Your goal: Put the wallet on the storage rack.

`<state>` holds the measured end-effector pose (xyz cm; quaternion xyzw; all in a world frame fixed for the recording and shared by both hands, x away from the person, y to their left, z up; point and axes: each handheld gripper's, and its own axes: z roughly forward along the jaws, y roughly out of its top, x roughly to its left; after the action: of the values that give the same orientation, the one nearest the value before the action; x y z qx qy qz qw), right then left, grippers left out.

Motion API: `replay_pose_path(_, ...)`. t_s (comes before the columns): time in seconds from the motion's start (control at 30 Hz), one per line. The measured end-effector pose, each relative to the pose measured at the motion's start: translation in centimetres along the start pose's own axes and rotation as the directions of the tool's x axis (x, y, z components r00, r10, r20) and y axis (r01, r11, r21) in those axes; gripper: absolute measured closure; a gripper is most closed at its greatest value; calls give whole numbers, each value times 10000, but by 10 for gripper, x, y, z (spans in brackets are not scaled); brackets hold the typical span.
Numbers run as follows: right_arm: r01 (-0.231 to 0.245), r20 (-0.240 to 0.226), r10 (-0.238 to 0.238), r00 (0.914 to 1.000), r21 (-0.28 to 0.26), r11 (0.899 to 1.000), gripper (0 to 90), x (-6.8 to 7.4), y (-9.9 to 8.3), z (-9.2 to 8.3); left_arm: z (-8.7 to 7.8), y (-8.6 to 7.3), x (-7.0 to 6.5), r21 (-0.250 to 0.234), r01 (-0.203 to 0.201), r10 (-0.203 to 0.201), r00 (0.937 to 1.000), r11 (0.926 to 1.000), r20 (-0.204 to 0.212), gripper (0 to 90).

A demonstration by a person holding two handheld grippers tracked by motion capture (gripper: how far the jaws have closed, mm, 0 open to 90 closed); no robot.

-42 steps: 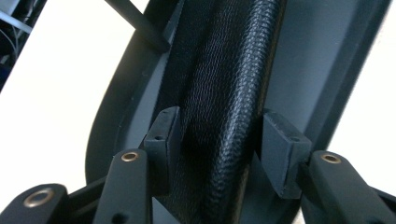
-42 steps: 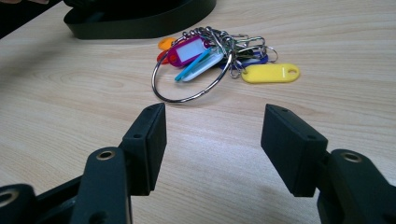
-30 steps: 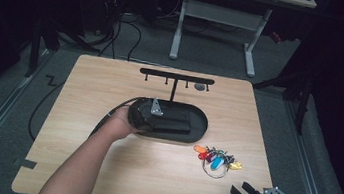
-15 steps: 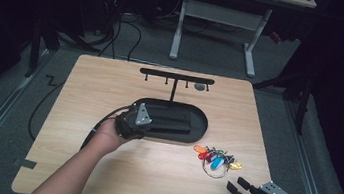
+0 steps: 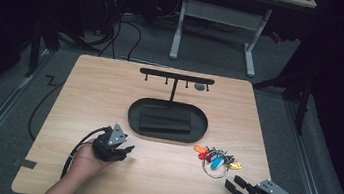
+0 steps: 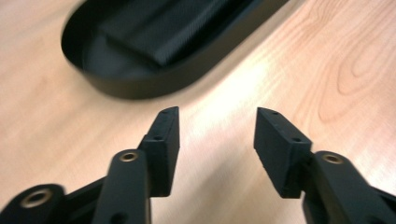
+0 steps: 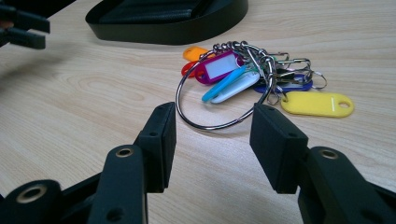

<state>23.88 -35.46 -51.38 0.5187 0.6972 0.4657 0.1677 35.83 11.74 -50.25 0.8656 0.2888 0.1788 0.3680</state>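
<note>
A bunch of keys and coloured tags (image 5: 216,158) lies on the wooden table (image 5: 110,89), right of centre and toward the near edge, just beside the right end of the black oval tray (image 5: 167,120). In the right gripper view the bunch hangs on one large steel ring (image 7: 219,100), with smaller rings and clips gathered at its far side. Six tags can be counted there: orange, red, purple, light blue, dark blue and yellow (image 7: 317,103). The purple tag (image 7: 218,66) has a white paper window, but no writing can be read on it, and no brand or label shows anywhere.

The right gripper (image 5: 239,190) sits at the near right corner of the table, near the bunch but apart from it; its jaws stand well apart with nothing between them, the ring just beyond their tips.

The left gripper (image 5: 122,150) rests in a hand (image 5: 82,158) at the near left, short of the tray; its jaws are likewise spread wide and hold nothing.

The tray holds one flat dark rectangular block (image 5: 164,119). From its far side rises a thin black post with a crossbar (image 5: 176,76) carrying small downward pegs, four as far as can be made out. One small grey round thing (image 5: 200,86) lies by the bar's right end.
</note>
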Motion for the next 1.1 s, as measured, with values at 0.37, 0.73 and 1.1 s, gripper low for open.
replay_pose_path(0.37, 70, 75, -71, 9999, 39, 10000, 527, 0, -2, -2, -36, -36, -4, -412, 1286, -1273, 9913, 9908, 331, 429)
replay_pose_path(0.73, 397, 904, -465, 9948, 752, 9964, 546, 2, -5, 3, -45, -59, -6, -804, 1786, -1761, 9837, 9806, 366, 288)
replay_pose_path(1.1, 691, 1793, -1003, 9787, 1723, 9826, 455, 23, 16, 10, -43, -62, -3, -875, 1272, -1242, 9915, 9880, 392, 251)
